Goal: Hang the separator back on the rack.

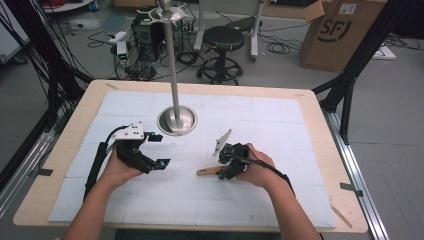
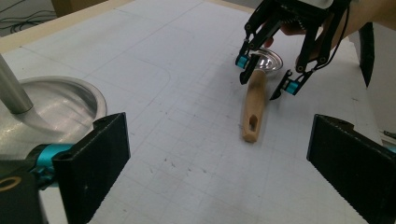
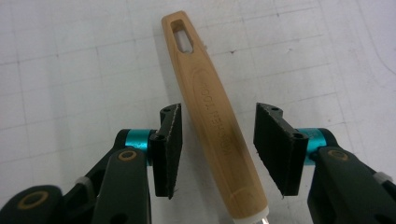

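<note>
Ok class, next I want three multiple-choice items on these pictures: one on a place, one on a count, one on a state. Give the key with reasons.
1. Where does the wooden handle lie?
A. Between the jaws of the right hand-held gripper
B. On the metal stand's base
C. Off the table, on the floor

2. How many slots are cut through the handle's end?
A. None
B. One
C. Three

3. What state is the left hand-held gripper in?
A. Shut on the handle
B. Shut on the stand's pole
C. Open, with nothing between its jaws

Key: 1 A, since the right gripper view shows a black pad on each side of the handle. 2 B, since a single long slot shows near the tip. 3 C, since the left gripper view shows its jaws wide apart over bare table.
</note>
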`<state>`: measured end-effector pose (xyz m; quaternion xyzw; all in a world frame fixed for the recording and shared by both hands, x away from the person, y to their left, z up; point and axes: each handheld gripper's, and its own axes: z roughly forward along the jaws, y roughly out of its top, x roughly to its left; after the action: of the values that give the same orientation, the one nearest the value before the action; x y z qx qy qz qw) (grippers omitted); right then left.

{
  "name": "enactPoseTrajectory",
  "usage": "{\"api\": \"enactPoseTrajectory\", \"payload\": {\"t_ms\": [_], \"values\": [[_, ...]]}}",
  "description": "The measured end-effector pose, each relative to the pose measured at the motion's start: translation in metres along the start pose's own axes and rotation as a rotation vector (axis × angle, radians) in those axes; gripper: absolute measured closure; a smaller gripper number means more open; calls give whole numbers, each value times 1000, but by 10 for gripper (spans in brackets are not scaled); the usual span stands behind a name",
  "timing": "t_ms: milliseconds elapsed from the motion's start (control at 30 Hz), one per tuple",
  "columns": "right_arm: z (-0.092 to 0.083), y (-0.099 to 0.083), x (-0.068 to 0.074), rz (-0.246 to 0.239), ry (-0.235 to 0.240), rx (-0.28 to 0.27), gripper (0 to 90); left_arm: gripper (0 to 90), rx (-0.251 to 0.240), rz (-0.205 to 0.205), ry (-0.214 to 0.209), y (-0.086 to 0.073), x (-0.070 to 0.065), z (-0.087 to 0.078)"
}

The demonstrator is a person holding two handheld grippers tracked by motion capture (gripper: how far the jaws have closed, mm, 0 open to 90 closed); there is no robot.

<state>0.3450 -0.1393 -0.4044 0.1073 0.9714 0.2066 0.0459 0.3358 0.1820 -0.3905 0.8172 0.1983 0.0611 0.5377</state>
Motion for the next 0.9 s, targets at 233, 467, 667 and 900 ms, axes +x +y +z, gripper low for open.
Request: {"api": "enactPoseTrajectory", "payload": {"t_ms": [233, 467, 667, 900], "values": [[10, 4, -3, -21, 5, 95, 558, 66, 3, -1, 3, 0, 1, 0], [11, 9, -6, 19, 22, 138, 567, 66, 27, 4, 16, -1, 0, 3], [12, 10, -5, 7, 29, 145, 595, 66, 26, 4, 16, -1, 0, 2], [11, 11, -4, -4, 36, 148, 646, 66, 26, 5, 14, -1, 0, 3]]}}
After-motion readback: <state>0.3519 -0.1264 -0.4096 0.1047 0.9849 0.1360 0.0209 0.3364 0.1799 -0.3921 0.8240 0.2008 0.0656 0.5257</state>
